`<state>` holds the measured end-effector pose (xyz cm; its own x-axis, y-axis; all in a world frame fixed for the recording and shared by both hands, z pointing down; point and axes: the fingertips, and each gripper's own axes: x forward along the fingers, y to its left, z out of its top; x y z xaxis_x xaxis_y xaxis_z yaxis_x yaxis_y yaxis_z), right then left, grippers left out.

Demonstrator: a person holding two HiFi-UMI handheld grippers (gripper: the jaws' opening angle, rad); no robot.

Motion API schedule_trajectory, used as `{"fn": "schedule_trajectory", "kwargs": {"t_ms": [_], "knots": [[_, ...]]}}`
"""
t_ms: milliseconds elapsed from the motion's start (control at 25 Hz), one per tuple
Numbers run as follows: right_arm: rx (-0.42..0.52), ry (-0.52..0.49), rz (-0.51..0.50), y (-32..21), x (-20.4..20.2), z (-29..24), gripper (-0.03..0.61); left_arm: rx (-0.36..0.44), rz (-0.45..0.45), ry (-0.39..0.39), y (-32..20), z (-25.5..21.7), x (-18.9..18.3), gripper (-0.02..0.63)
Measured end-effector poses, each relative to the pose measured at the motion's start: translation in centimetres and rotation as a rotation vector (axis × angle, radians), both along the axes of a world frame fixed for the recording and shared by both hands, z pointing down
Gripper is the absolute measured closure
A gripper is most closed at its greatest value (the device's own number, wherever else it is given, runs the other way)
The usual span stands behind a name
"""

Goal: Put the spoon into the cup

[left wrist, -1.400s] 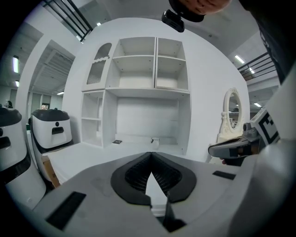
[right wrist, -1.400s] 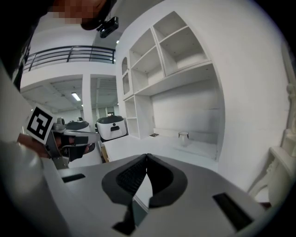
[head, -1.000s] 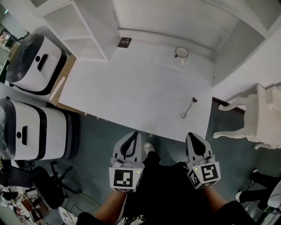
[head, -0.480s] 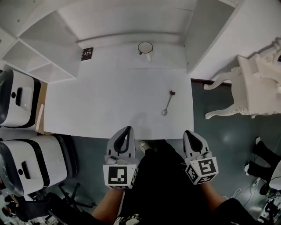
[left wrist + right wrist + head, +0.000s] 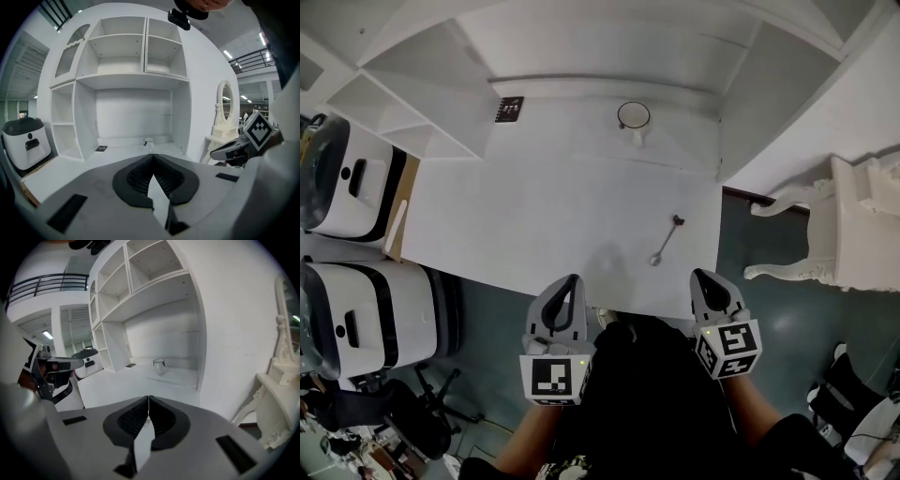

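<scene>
both grippers, left and right, hover near with jaws together, empty. spoon lies right, cup far. approach step, i judge: the right one must open over the spoon.

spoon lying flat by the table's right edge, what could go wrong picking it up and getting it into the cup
The spoon is thin and lies flat close to the right edge of the table; a poor pinch could nudge it off.
The right gripper is shut; it needs opening first, or it may just shove the spoon.
The cup stands far back by the shelf wall; a long reach might tip it.
</scene>
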<state>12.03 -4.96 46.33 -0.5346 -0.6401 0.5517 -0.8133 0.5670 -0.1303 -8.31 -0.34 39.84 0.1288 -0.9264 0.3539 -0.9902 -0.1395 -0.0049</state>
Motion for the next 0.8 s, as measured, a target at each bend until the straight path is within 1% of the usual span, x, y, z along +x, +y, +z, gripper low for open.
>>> {"fn": "schedule_trajectory", "kwargs": {"t_ms": [120,200,280,480,640,800], "knots": [[-0.007,0.027,-0.029,-1.1,0.5,0.7,0.515,-0.007,-0.055,-0.022,-0.5,0.2,-0.7,0.606],[-0.016,0.034,-0.038,-1.6,0.4,1.1,0.515,-0.018,-0.087,-0.018,-0.5,0.7,-1.6,0.606],[-0.018,0.042,-0.030,-2.0,0.3,1.1,0.516,-0.032,-0.094,-0.009,-0.6,1.2,-2.3,0.606],[-0.042,0.055,0.037,-2.8,0.4,1.4,0.515,-0.032,-0.018,0.034,-2.5,1.6,-2.0,0.606],[-0.057,0.061,0.056,-2.5,-0.1,2.0,0.515,-0.058,0.048,0.019,-3.6,2.2,-1.9,0.606],[-0.119,0.055,0.067,-2.4,-0.4,4.5,0.515,-0.072,0.082,0.023,-4.5,2.6,-0.9,0.606]]}}
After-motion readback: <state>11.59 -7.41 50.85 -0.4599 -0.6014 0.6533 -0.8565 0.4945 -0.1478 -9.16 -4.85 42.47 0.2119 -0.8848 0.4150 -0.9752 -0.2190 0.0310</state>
